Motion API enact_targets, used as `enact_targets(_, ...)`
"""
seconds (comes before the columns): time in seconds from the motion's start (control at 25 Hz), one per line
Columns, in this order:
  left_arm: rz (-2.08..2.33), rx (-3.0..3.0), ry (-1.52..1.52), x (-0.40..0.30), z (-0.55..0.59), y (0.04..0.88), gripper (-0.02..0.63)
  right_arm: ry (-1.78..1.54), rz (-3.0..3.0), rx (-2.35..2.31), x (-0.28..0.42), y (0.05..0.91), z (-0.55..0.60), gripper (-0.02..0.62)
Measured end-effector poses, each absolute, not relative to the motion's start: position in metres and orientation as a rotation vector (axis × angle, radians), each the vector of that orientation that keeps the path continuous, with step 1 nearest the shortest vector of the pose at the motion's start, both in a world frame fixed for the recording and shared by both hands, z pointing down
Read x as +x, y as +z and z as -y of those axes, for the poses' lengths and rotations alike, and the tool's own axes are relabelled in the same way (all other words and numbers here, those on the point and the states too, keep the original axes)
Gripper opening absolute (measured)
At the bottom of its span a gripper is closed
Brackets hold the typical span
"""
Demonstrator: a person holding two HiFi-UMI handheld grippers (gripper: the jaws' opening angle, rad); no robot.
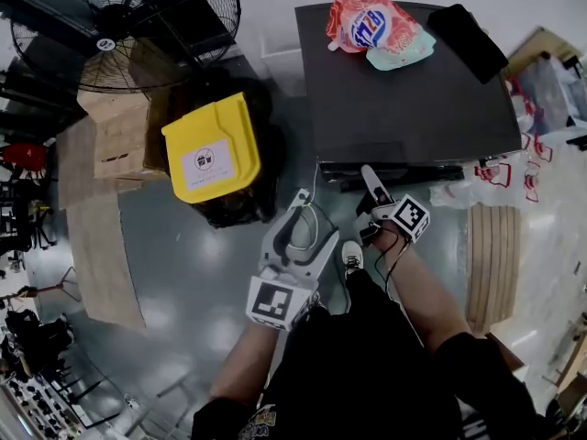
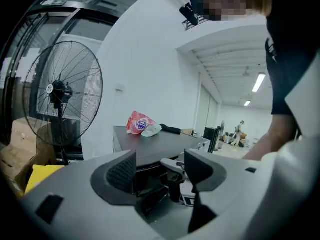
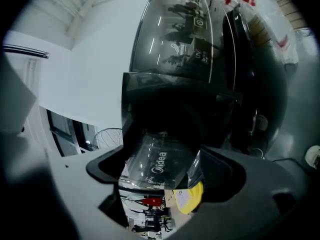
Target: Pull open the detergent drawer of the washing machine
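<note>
The dark washing machine stands ahead of me, seen from above. My right gripper reaches its front top edge, at a dark strip there. In the right gripper view, which is rolled over, a glossy dark panel with light lettering fills the gap between the wide jaws of the right gripper. I see no pad pressing on it. My left gripper hangs lower left, off the machine, open and empty. From the left gripper I see the machine's top beyond.
A pink detergent bag and a black item lie on the machine. A yellow-lidded bin stands left of it, with cardboard boxes and a big fan beyond. A wooden pallet is at right.
</note>
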State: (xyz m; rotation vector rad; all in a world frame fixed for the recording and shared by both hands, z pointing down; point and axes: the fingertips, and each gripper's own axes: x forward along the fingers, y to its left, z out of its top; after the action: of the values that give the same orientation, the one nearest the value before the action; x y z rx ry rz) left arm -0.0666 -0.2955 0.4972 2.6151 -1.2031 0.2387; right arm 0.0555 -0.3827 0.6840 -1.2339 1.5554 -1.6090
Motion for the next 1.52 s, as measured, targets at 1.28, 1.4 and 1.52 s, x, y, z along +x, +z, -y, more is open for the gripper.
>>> enact_targets(1.28,1.109,2.639,0.251,-0.065,0.241,0.492,0.273,-1.534,-1.594,-1.205,0.054,0.686,0.326,0.469)
enact_targets(1.4,1.082,2.640,0.258,-0.063,0.229,0.491,0.273,-1.524,-1.592,-1.202,0.055,0.686,0.310,0.469)
enact_targets(1.52,1.063,2.645,0.256,-0.062,0.217,0.491,0.273,-1.521,-1.586,-1.195,0.054,0.686,0.292,0.470)
